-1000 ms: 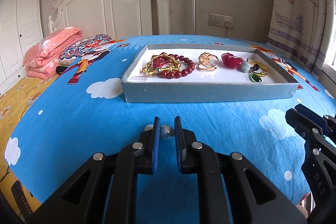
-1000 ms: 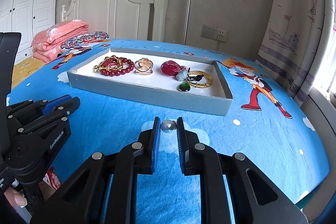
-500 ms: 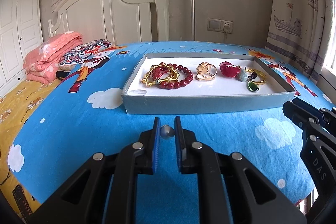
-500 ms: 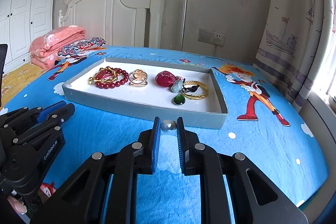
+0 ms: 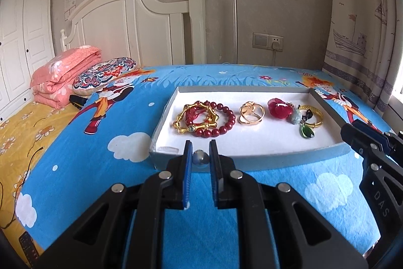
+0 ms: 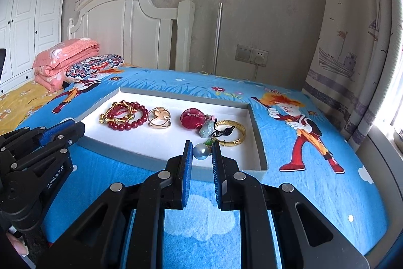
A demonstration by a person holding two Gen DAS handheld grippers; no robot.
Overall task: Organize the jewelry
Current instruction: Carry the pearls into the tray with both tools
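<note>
Each claw is pinching a small pearl-like bead: the left claw [image 5: 200, 155] a grey bead [image 5: 200, 157], the right claw [image 6: 202, 151] a pale blue bead [image 6: 201, 151]. Over the last second both have lifted and carried forward, so the grey tray [image 5: 277, 160] on the bed now sits just beyond their tips; the drop-off looks close. Ahead of the left claw lie the red bead bracelet [image 5: 221, 120] and gold linked bracelet [image 5: 195, 117]; further right a gold ring [image 5: 251, 113], red flower piece [image 5: 280, 107] and gold bangle [image 5: 313, 115].
</note>
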